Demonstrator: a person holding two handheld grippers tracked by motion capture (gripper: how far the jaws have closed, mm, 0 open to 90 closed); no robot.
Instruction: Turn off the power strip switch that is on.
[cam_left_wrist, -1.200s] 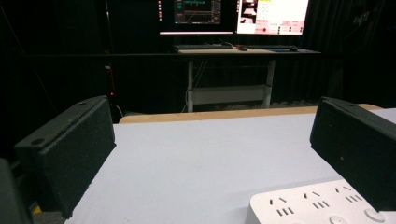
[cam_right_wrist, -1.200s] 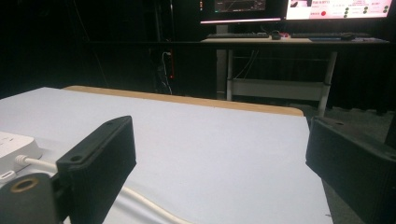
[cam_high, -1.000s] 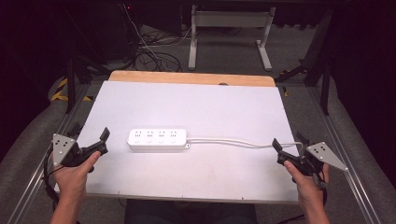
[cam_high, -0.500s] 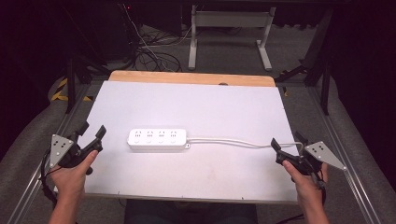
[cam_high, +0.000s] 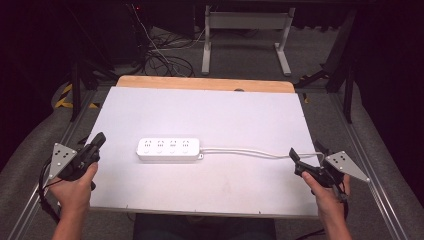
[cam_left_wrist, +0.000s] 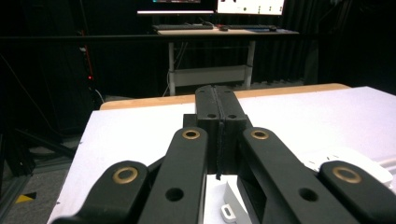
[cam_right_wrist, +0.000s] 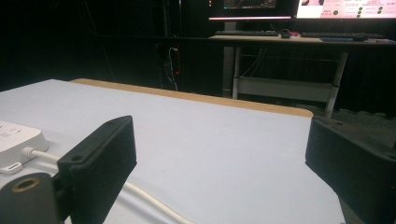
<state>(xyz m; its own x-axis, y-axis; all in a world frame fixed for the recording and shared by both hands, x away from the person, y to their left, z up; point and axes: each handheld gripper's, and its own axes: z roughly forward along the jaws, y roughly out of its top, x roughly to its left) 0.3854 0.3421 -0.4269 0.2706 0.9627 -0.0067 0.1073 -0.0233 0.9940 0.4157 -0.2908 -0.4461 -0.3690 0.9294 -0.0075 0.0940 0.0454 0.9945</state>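
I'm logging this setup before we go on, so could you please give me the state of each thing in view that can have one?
left gripper: shut, jaws pressed together, holding nothing, at the table's left edge.
right gripper: open, jaws wide apart, empty.
power strip: flat on the table, sockets up, nothing plugged in, untouched.
white cable: attached to the strip's right end, lying slack toward the right gripper.

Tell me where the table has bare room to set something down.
Most of the white table is bare: the wide stretch between the power strip and the far wooden edge, and the near strip in front of it. Tightest is the middle row, where its cord runs toward the right gripper.
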